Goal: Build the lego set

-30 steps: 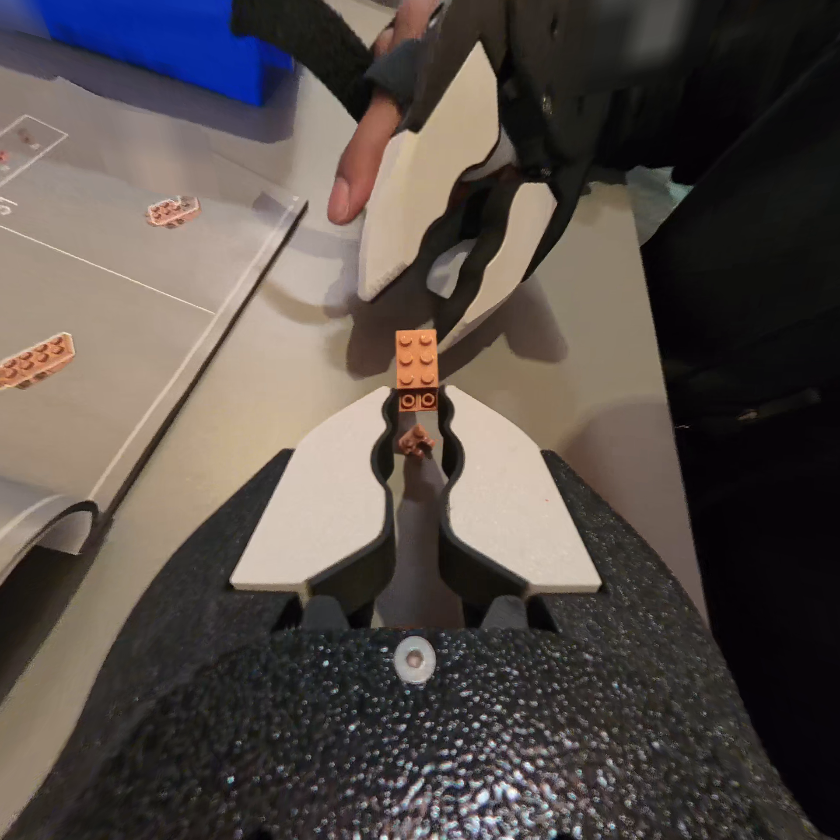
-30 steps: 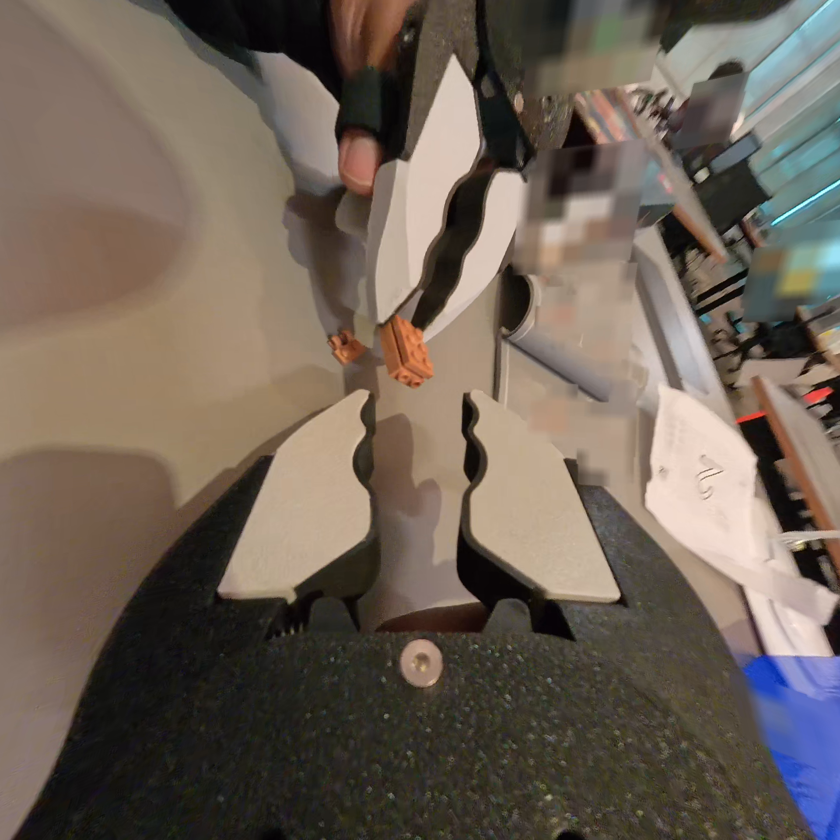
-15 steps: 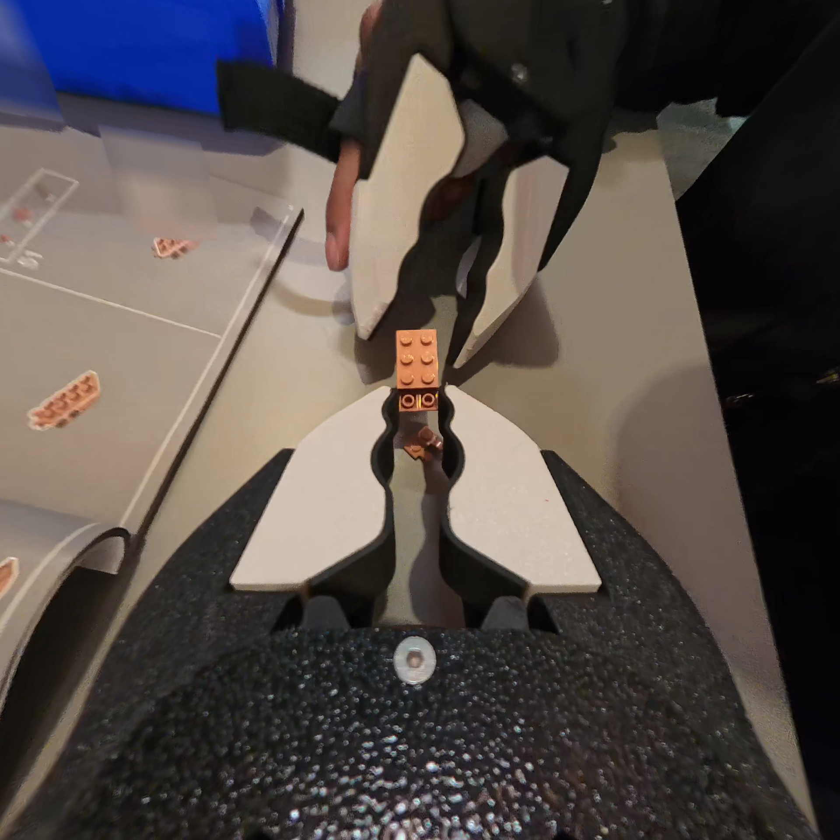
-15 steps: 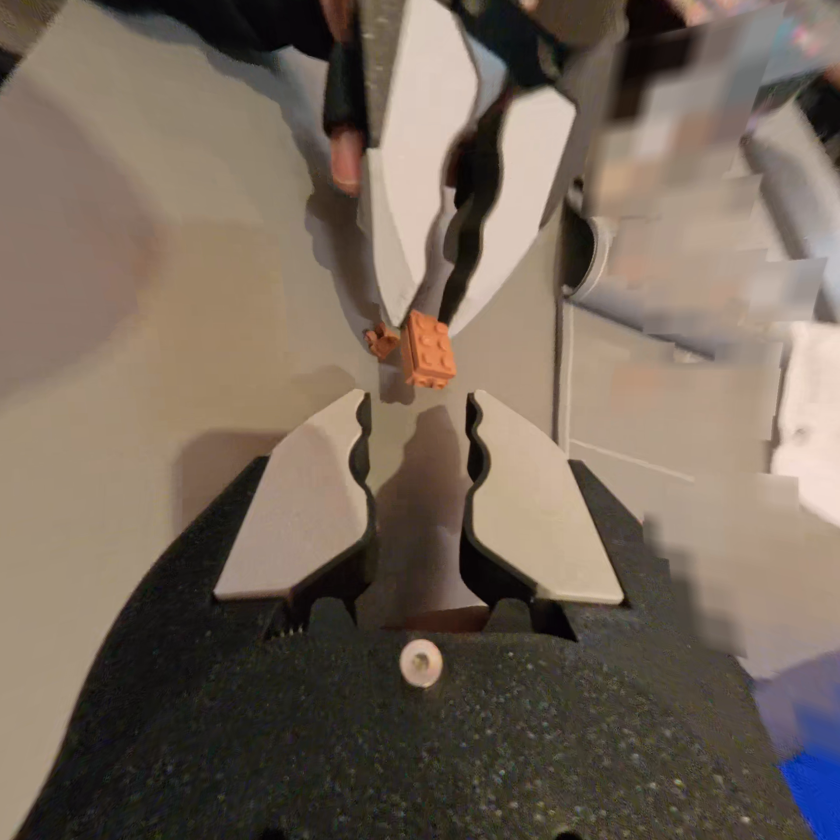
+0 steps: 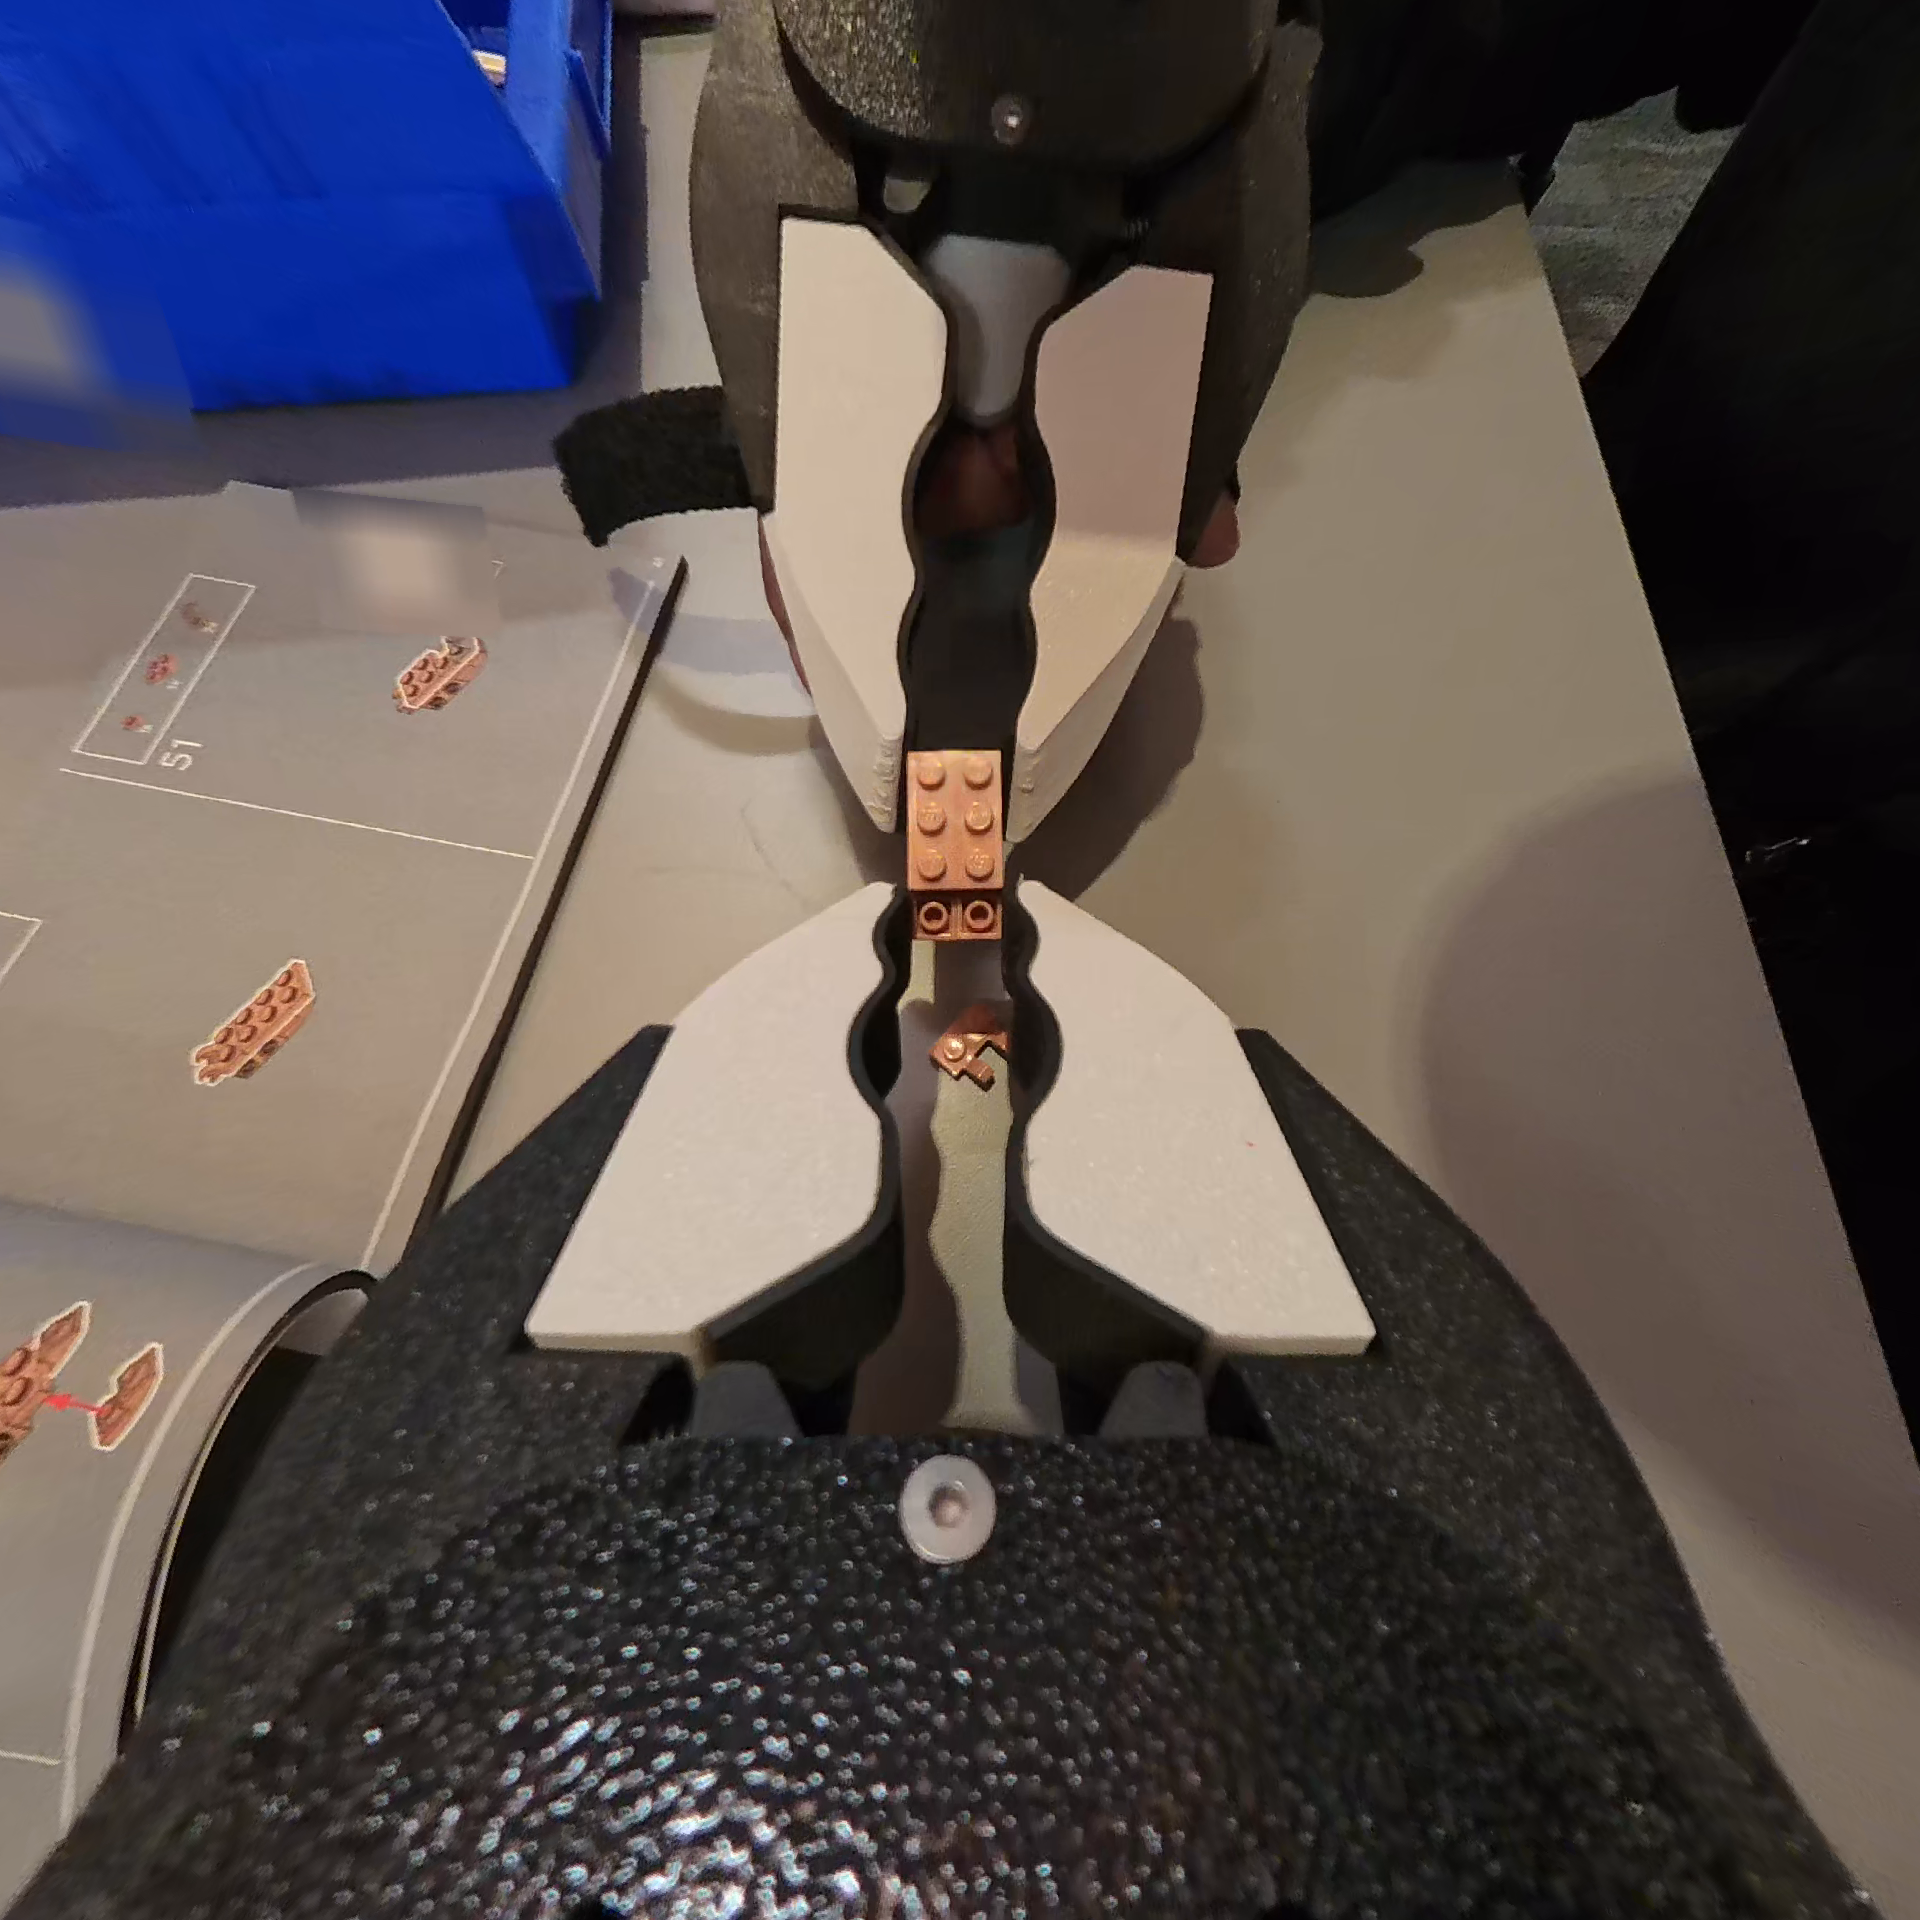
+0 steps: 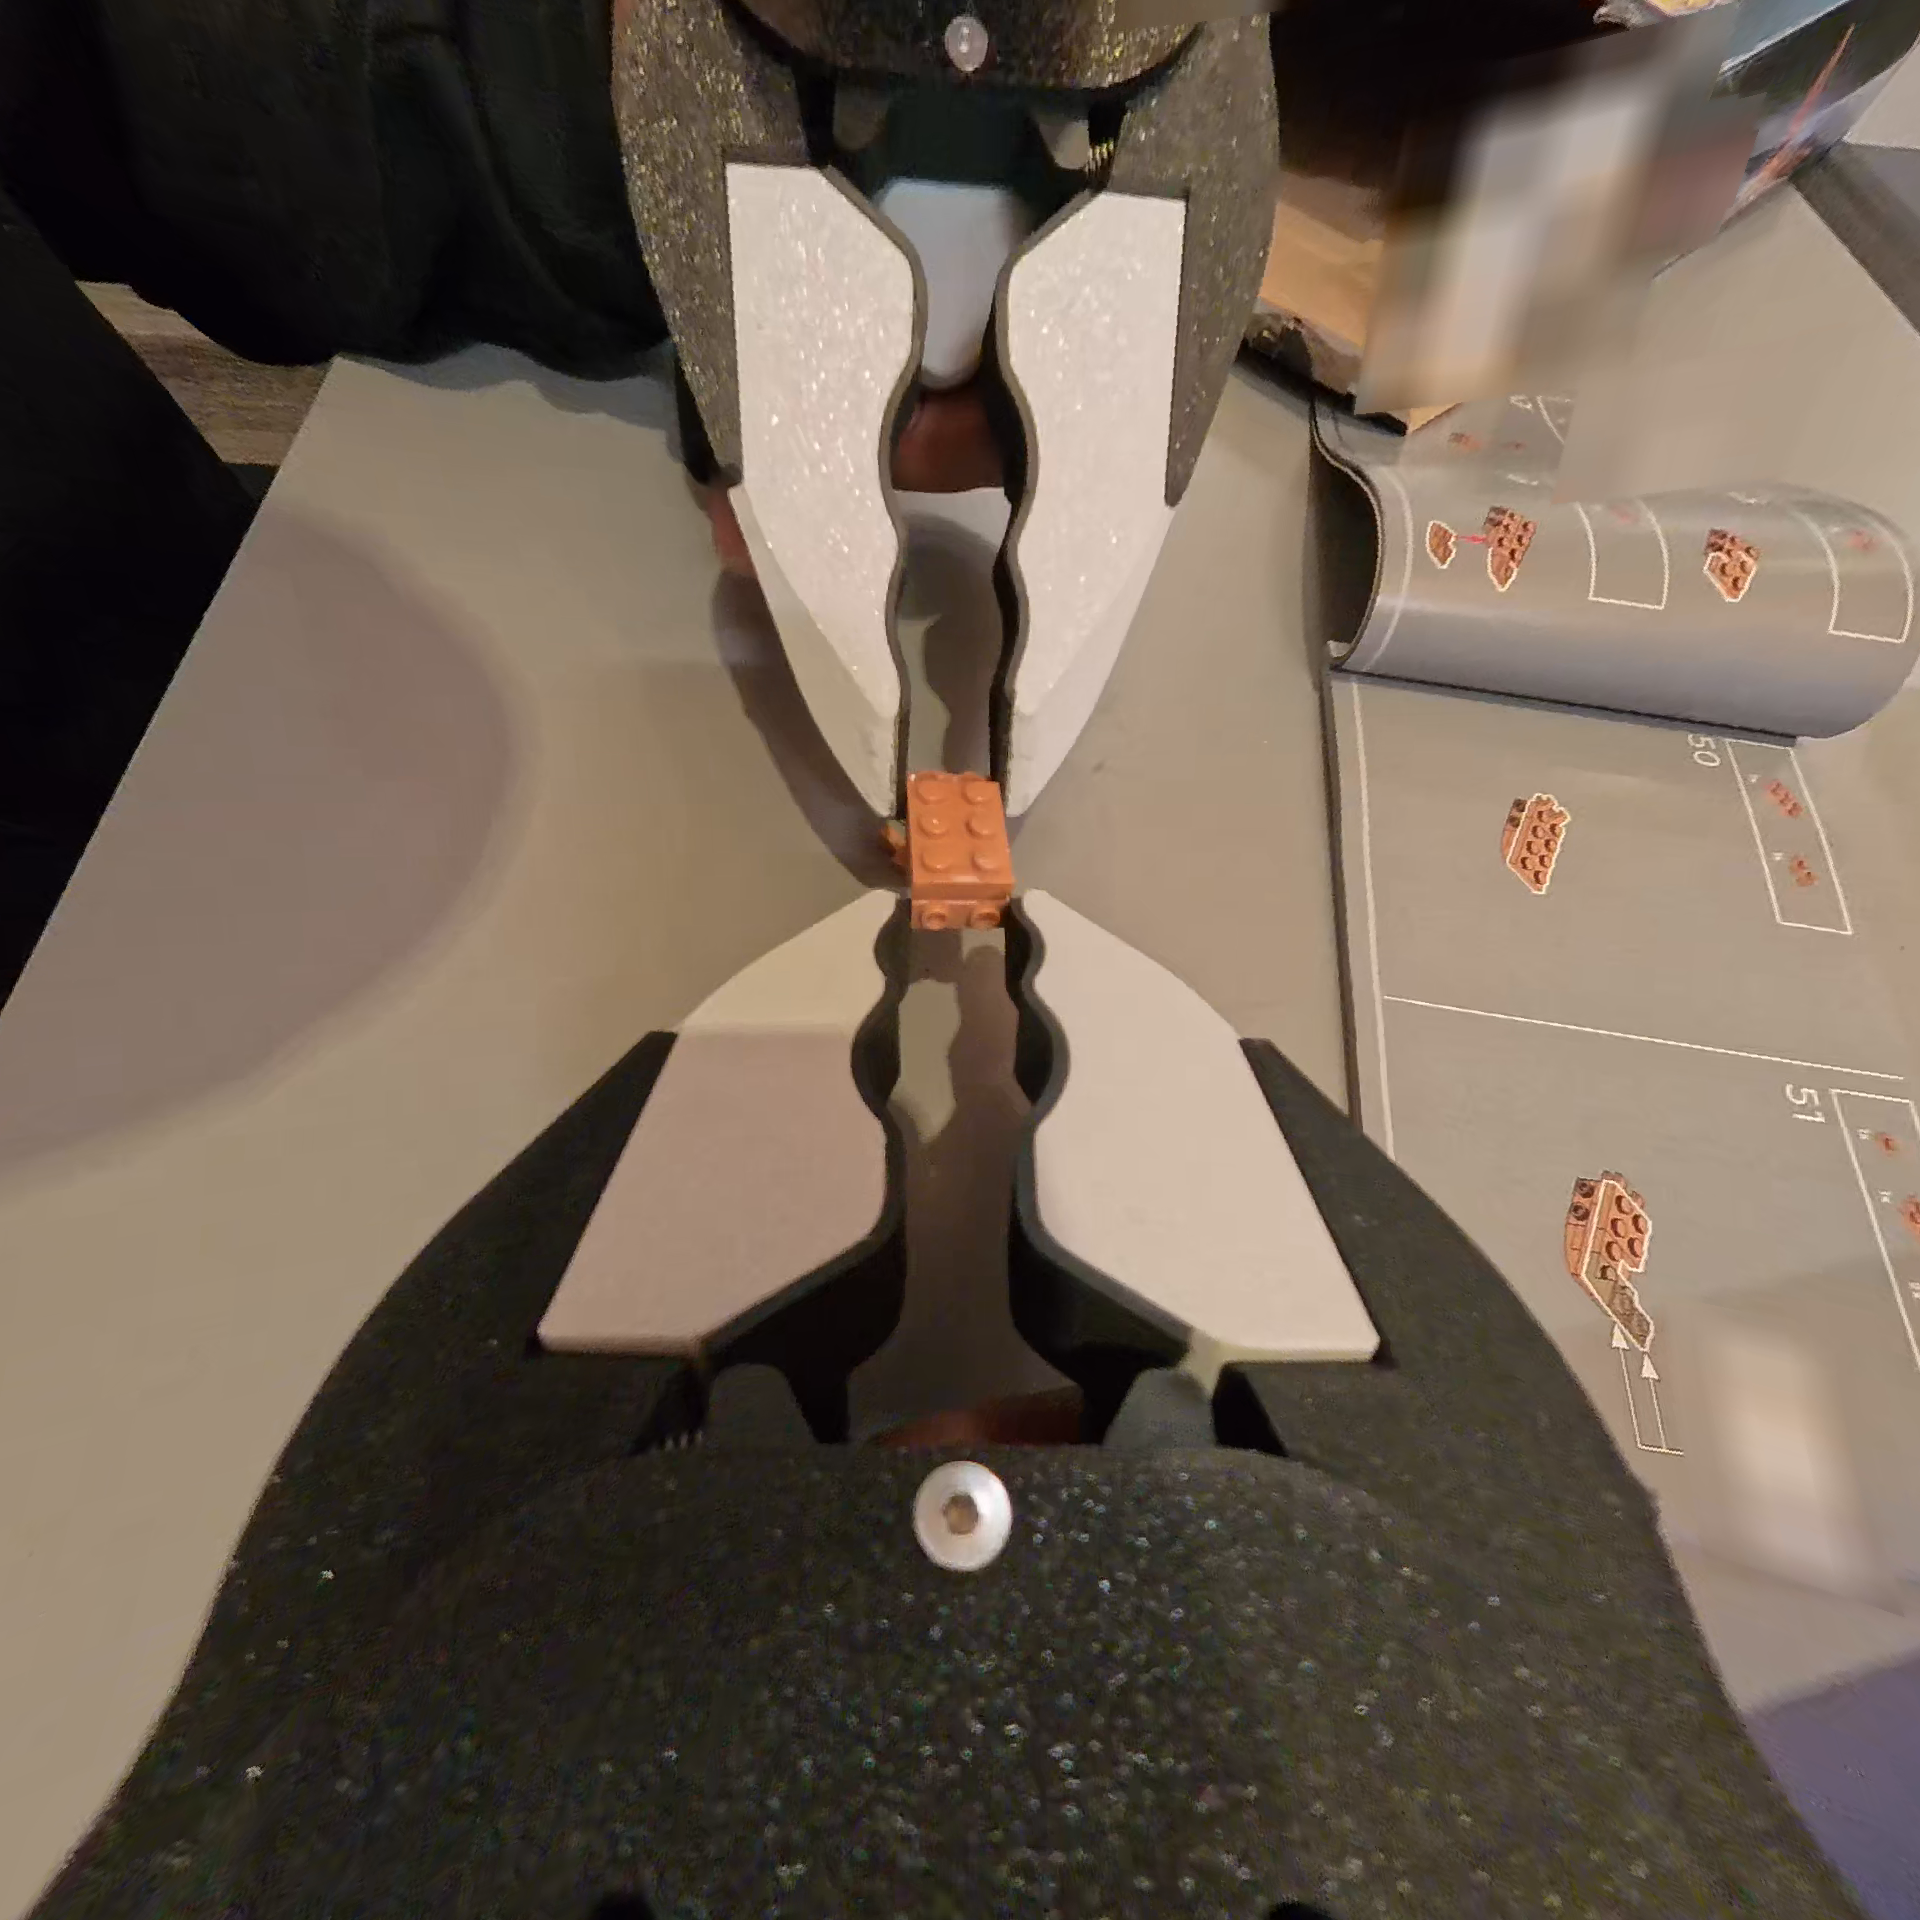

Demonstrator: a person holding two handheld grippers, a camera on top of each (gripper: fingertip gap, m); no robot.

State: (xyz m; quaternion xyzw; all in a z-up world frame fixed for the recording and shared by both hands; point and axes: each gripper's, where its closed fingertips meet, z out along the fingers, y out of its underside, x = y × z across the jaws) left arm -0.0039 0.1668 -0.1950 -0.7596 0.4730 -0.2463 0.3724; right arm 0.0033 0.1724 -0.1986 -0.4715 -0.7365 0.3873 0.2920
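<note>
Right jaws newly shut on brick [image 6: 958,854]

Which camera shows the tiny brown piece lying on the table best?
The left wrist view: the tiny brown piece lies in plain sight between the left gripper's fingers. The right wrist view shows only a sliver beside the orange brick.

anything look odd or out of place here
One small brown piece lies loose on the grey table, under the left gripper. Both the left and the right gripper pinch the same orange brick.
</note>
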